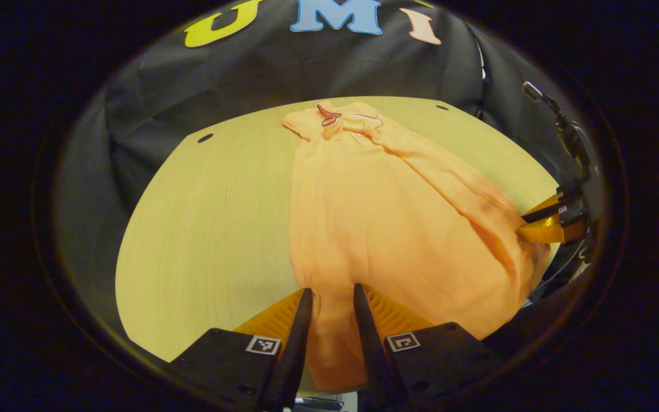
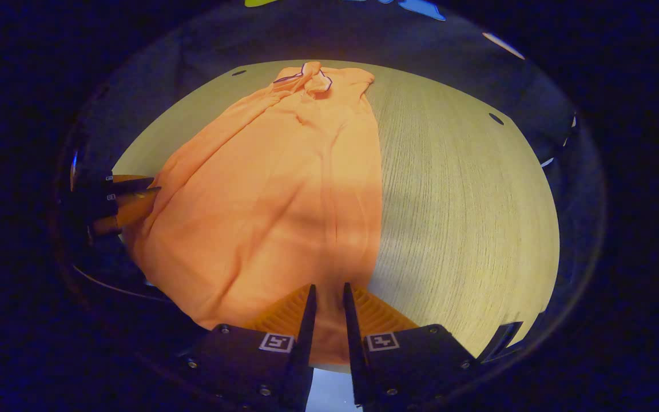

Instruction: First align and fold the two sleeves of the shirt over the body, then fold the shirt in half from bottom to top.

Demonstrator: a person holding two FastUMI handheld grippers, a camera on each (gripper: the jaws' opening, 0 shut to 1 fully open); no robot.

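Observation:
An orange shirt (image 1: 386, 217) lies lengthwise on the wooden table (image 1: 209, 229), its dark-trimmed collar (image 1: 329, 117) at the far end. Both sleeves are folded in over the body, which makes a narrow strip. My left gripper (image 1: 332, 294) is shut on the near hem, with fabric bunched between its fingers. The right gripper (image 1: 527, 224) pinches the same hem at the right edge. In the right gripper view the shirt (image 2: 272, 189) runs away toward the collar (image 2: 312, 77). There my right gripper (image 2: 328, 289) is shut on the hem, and the left gripper (image 2: 155, 189) holds the hem's other corner.
Bare tabletop (image 2: 467, 200) stretches to the shirt's right in the right gripper view. Small dark holes (image 1: 205, 138) (image 2: 496, 118) mark the table's far corners. A black stand (image 1: 558, 120) rises beyond the table's right edge. Black cloth closes off the back.

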